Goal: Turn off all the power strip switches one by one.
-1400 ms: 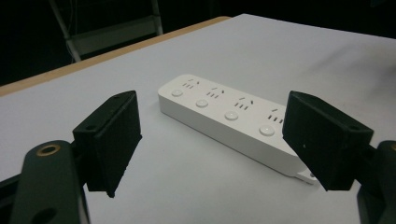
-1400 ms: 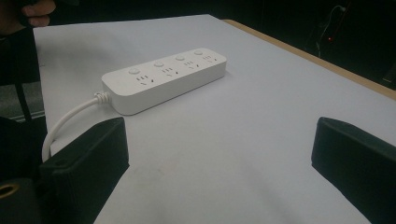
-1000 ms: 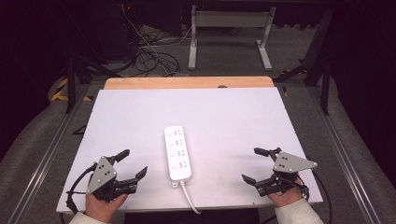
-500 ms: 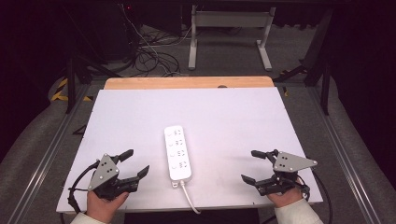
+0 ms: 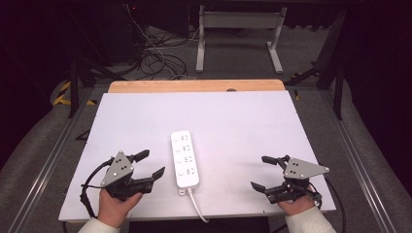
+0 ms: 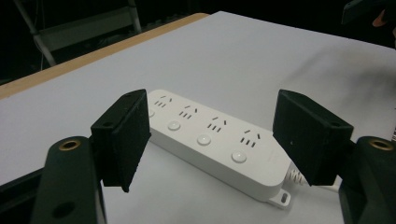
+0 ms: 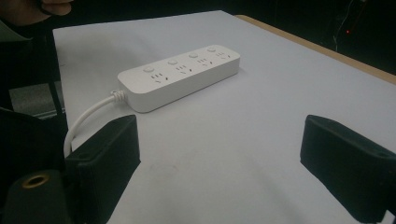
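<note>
Resting at the near edge of the white table (image 5: pixel 243 121), one on each side: two hand-held grippers, both pointing inward and away from the person. Holding the left gripper (image 5: pixel 148 166), at the near left corner, a hand (image 5: pixel 115 206) with jaws spread wide and nothing between them. Holding the right gripper (image 5: pixel 265 172), at the near right corner, the other hand (image 5: pixel 295 206), jaws likewise spread apart and empty. Trailing from each gripper, a dark cable looping toward the table's edge.

Lying flat between the two grippers, slightly left of centre and apart from both: a white power strip (image 5: pixel 184 158) with four outlets and four round buttons, its long side running away from the person. Leaving its near end, a white cord (image 5: pixel 197 206) curving off the front edge of the table. Appearing framed between the left gripper's open jaws, the power strip (image 6: pixel 215 140); appearing farther off past the right gripper's jaws, the same strip (image 7: pixel 180 77).

Showing beyond the white surface, a strip of bare wood (image 5: pixel 194 86) along the far edge. Sitting further back on the dark floor, tangled cables (image 5: pixel 155 58) and a grey metal stand (image 5: pixel 238 34).
</note>
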A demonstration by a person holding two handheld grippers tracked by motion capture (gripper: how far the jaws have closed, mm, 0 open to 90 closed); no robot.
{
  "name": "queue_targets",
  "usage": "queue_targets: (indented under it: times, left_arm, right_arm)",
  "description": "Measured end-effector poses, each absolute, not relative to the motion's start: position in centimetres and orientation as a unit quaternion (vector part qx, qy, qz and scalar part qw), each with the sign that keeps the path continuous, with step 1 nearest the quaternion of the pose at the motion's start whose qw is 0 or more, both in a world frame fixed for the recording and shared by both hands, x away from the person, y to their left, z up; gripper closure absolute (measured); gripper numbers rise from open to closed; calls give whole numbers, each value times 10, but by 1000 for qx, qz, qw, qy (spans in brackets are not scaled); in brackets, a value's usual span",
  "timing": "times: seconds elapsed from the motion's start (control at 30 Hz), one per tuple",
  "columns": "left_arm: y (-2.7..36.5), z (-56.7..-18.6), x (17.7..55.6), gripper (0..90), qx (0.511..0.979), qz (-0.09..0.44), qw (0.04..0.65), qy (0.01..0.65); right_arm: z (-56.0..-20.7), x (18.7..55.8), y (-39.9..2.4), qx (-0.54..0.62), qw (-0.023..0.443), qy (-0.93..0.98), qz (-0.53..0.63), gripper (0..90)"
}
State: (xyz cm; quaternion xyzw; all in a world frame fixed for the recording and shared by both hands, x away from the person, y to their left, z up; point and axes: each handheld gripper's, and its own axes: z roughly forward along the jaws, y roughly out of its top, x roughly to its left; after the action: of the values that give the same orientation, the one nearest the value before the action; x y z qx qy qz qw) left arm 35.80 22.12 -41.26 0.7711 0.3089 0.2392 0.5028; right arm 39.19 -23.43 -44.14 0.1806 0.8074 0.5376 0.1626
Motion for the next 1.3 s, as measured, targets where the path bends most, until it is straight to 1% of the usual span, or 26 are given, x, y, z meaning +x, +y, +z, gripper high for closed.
queue_targets:
  times: [0.13,0.47,0.57,0.8,0.9,0.93,0.97,1.0,1.03,1.1,1.13,1.17,1.3]
  left_arm:
    - [211,-408,363,282,781,245,492,296]
    - [192,-406,374,283,791,232,490,283]
    - [186,-405,376,295,792,238,487,279]
    - [178,-405,381,318,799,225,483,277]
    - [181,-404,382,373,799,206,488,284]
    - [181,-404,383,440,801,200,488,285]
    - [182,-403,383,440,802,192,488,284]
    - [182,-403,383,574,807,184,485,283]
    - [182,-403,384,670,811,176,484,279]
    - [181,-402,384,823,823,161,475,267]
    - [180,-402,385,823,831,156,468,259]
    - [180,-401,386,899,836,154,461,256]
    - [174,-402,392,900,850,132,441,257]
  right_arm:
    - [-442,392,-234,180,161,809,537,122]
    - [-443,394,-234,177,153,811,537,121]
    - [-443,394,-233,176,152,811,537,121]
    - [-443,394,-233,175,150,812,537,121]
    - [-443,393,-234,174,149,812,537,120]
    - [-443,394,-233,173,148,812,537,121]
    - [-443,394,-233,173,148,812,537,121]
    - [-444,394,-233,173,148,814,534,121]
    - [-444,394,-233,173,148,815,533,121]
    - [-443,393,-232,172,148,814,535,122]
    - [-443,393,-232,172,148,814,535,122]
    - [-444,394,-232,172,147,814,534,122]
    - [-444,394,-232,173,146,815,534,123]
